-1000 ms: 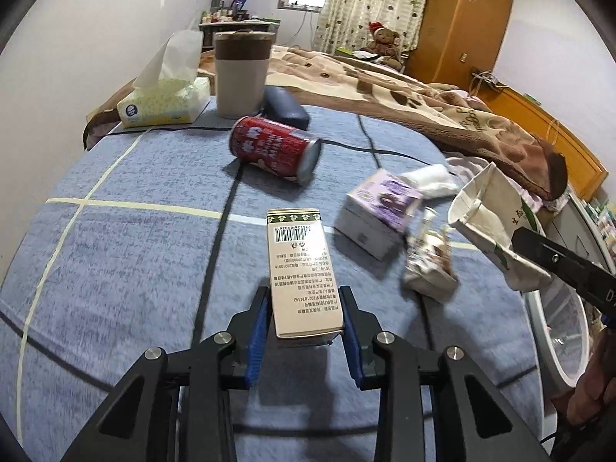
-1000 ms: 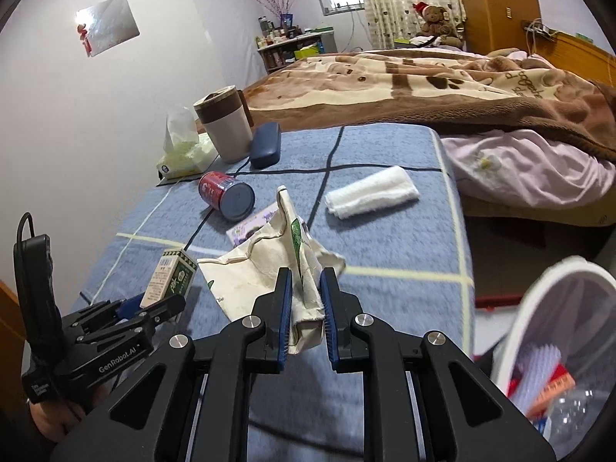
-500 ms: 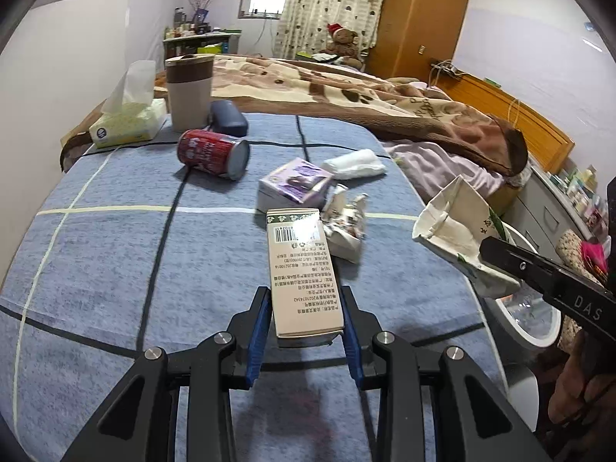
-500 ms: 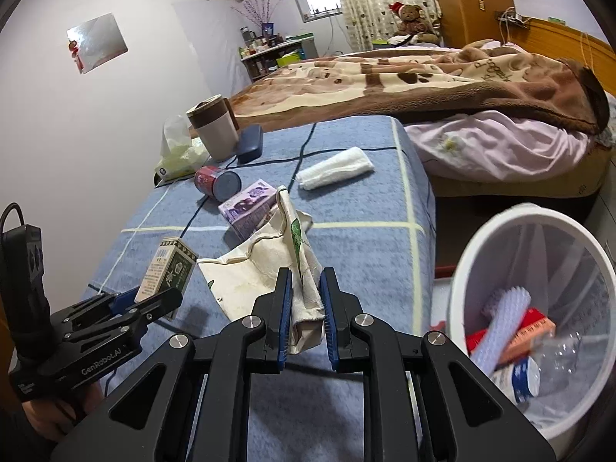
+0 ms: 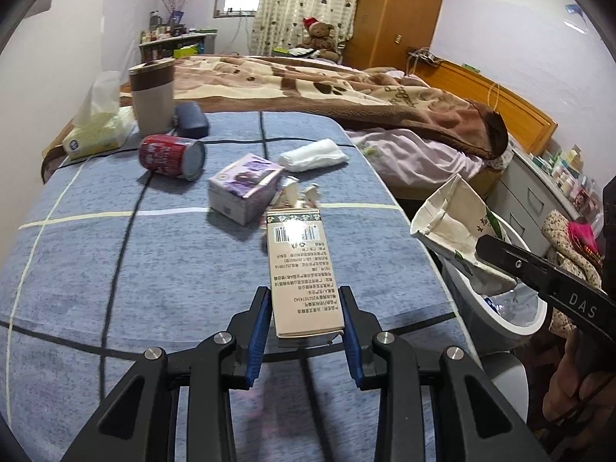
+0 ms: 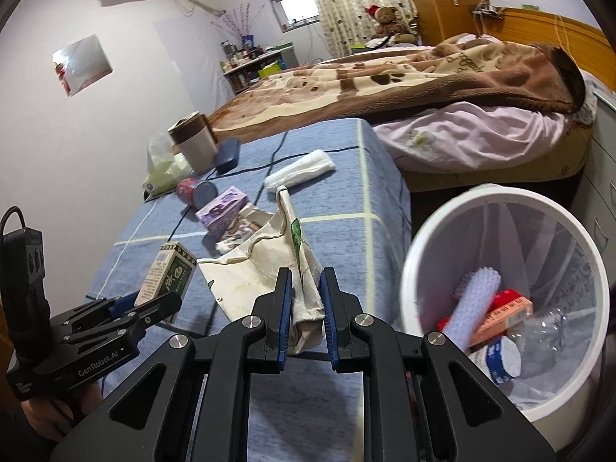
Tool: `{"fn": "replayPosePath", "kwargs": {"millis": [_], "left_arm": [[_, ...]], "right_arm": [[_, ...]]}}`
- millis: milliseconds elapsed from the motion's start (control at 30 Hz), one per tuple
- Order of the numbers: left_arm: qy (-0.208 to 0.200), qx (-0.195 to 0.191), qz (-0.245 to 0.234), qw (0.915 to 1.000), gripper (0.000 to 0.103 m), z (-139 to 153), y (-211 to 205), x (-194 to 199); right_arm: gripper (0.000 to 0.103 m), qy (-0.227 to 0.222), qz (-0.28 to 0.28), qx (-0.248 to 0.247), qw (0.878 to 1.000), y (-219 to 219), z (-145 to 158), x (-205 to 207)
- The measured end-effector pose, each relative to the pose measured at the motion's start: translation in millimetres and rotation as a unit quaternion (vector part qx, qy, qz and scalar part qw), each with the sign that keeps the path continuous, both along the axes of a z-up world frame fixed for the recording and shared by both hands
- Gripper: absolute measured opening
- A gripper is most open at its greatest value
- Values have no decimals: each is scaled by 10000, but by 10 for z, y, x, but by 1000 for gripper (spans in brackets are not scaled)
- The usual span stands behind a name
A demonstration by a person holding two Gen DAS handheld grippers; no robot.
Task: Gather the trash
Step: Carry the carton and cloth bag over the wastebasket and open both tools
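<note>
Step in hand: carrying to bin. Tea carton point(image 5: 304, 273) is clenched by left gripper point(image 5: 304, 331) over the bed; paper bag point(image 6: 269, 265) by right gripper point(image 6: 304, 312), beside white trash bin point(image 6: 435, 227). Next judged: positioning over bin, release.

The torn wrapper point(image 5: 296, 196) lies mostly hidden behind the green carton point(image 5: 304, 273) in the left wrist view. The small print on that carton is too fine to read. The bin point(image 6: 500, 208) runs off the right wrist view's right edge, and its clear bottle point(image 6: 554, 327) is half buried. The shelf clutter point(image 5: 169, 32) by the window is too small to tell apart.
</note>
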State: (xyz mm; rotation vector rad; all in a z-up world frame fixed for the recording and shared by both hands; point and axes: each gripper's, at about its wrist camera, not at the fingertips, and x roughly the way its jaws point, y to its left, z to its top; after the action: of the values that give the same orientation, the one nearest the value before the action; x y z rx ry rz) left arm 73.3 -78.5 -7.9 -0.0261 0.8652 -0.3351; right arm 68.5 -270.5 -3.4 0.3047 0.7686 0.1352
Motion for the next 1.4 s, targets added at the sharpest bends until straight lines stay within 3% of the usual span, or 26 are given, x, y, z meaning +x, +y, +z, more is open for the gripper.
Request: {"fn": "replayPosePath", "kwargs": {"millis": [300, 633, 1000, 1067, 1133, 1167, 1200, 1400], "left_arm": [[34, -40, -749, 9972, 35, -13, -628, 84], [164, -173, -1716, 9849, 35, -101, -1459, 132], [358, -264, -2252, 9733, 35, -235, -1921, 220], [387, -307, -2320, 9715, 35, -263, -1981, 245], [418, -356, -2372, 9699, 35, -287, -2044, 272], [442, -391, -2410, 9687, 35, -300, -2074, 285], [452, -412, -2432, 9681, 35, -307, -2102, 296], [367, -432, -2462, 9676, 37, -307, -2134, 302]], "right_arm": [[16, 78, -796, 90, 9968, -553, -83, -172], [16, 285, -1678, 2, 9854, -1104, -198, -355], [17, 530, -1915, 122, 9800, -1301, -325, -341], [23, 543, -1929, 137, 9796, -1327, -338, -340], [53, 517, -1950, 124, 9794, -1339, -332, -342], [60, 489, -1954, 128, 9794, -1348, -324, -345], [64, 447, -1944, 127, 9798, -1352, -309, -354], [64, 391, -2006, 169, 9787, -1389, -284, -365]]}}
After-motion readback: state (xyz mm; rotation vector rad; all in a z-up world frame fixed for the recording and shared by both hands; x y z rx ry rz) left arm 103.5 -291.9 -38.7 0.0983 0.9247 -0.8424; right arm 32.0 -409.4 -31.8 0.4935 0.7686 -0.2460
